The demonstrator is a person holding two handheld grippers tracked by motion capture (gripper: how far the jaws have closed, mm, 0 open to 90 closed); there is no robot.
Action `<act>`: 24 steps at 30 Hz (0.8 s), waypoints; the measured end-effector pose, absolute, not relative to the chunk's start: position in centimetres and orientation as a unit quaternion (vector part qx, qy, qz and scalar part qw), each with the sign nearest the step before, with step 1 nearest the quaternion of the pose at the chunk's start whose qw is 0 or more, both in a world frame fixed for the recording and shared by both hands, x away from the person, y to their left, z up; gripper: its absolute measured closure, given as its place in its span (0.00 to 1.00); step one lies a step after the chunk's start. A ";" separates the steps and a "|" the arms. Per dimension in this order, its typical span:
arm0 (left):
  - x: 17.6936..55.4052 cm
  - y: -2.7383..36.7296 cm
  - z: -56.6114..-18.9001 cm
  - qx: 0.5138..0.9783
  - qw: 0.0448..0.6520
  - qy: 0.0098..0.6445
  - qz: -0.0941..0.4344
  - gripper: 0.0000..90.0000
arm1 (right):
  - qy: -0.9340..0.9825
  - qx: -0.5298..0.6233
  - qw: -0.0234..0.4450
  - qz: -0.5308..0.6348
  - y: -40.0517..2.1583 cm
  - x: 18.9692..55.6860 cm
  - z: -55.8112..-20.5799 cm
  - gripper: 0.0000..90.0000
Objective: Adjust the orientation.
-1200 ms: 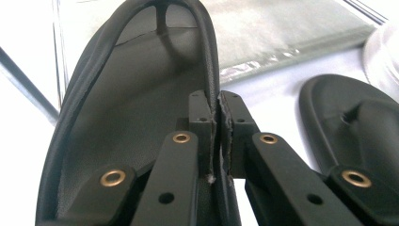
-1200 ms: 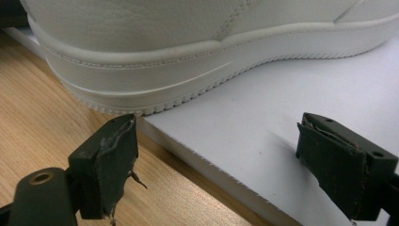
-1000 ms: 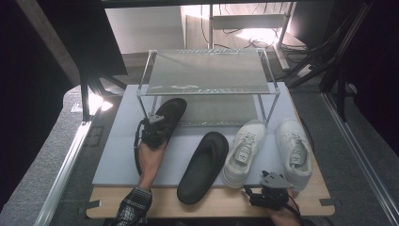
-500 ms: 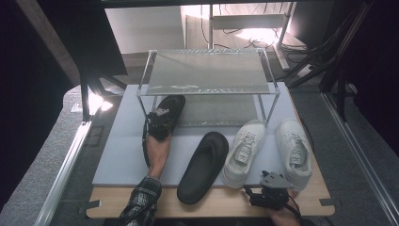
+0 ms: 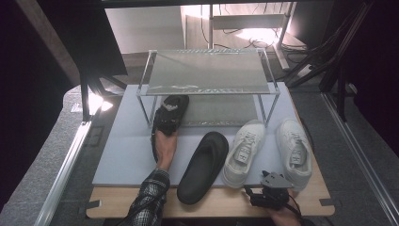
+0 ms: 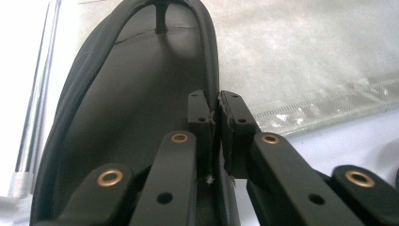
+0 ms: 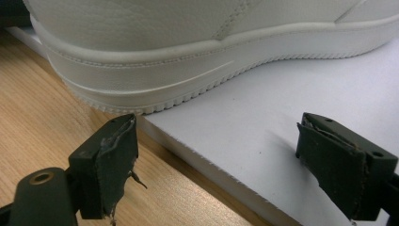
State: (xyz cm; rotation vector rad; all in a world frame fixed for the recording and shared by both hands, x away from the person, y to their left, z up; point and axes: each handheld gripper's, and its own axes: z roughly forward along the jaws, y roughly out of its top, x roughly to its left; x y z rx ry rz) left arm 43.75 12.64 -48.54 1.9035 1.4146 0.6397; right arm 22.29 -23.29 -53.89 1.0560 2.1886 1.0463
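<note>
My left gripper (image 6: 214,110) is clamped nearly flat on the thin side rim of the black slipper (image 6: 117,122), w/ the rim pinched between both pads; in the high view that slipper (image 5: 170,113) sits at the left end of the rack's (image 5: 207,75) lower shelf, toe in under it, heel out toward me over the grey mat (image 5: 122,150). My right gripper (image 7: 216,155) is wide open w/ nothing in it, at the near right table edge just behind the heel of the white sneaker (image 7: 211,52). The other black slipper (image 5: 203,167) lies on the mat btwn my two hands.
</note>
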 end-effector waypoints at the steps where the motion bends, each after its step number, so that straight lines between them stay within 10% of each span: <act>1: 43.7 12.7 -48.6 0.731 0.339 0.539 0.245 0.91 | 0.802 0.387 0.245 0.383 -23.3 22.3 -53.9 0.15; 24: 38.8 17.3 -46.6 0.748 0.384 0.502 0.203 0.99 | 0.803 0.386 0.251 0.377 -23.1 22.2 -53.9 0.15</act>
